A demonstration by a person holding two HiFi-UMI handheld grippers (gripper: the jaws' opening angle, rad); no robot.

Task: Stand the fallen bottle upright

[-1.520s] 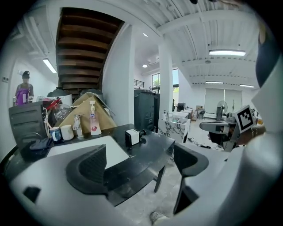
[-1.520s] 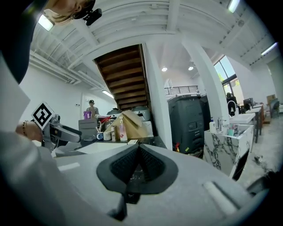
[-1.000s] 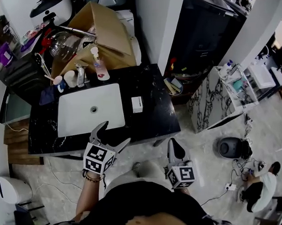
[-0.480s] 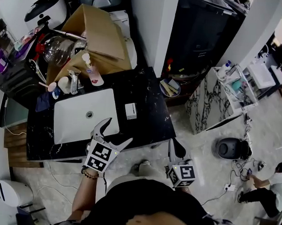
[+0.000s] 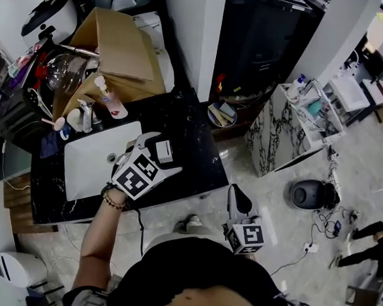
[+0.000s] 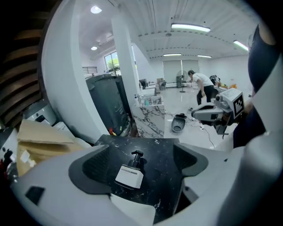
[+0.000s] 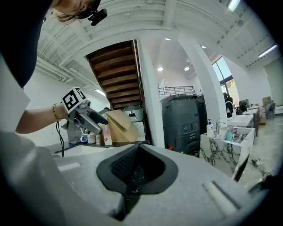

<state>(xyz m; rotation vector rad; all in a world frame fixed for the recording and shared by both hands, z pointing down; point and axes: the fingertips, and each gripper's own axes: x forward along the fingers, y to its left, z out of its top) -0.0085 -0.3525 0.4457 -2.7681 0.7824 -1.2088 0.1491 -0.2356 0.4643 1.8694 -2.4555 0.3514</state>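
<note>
A small white pump bottle [image 5: 165,150] with a black pump head lies on its side on the black counter [image 5: 195,140], just right of the sink. My left gripper [image 5: 158,155] is open and reaches over the counter, its jaws standing on either side of the bottle without touching it. In the left gripper view the bottle [image 6: 130,175] lies between the dark pads [image 6: 93,170], pump head pointing away. My right gripper [image 5: 236,197] hangs shut below the counter's front edge, holding nothing; its jaws [image 7: 135,170] meet in the right gripper view.
A white sink basin [image 5: 96,164] fills the counter's left. Behind it stand an upright pink-labelled pump bottle [image 5: 110,101], cups [image 5: 71,118] and an open cardboard box [image 5: 120,48]. A dark cabinet [image 5: 260,38] and a marble-faced stand [image 5: 274,137] are to the right.
My left gripper has moved forward from the counter's front edge out over the counter, and now brackets the lying bottle. The right gripper has stayed put.
</note>
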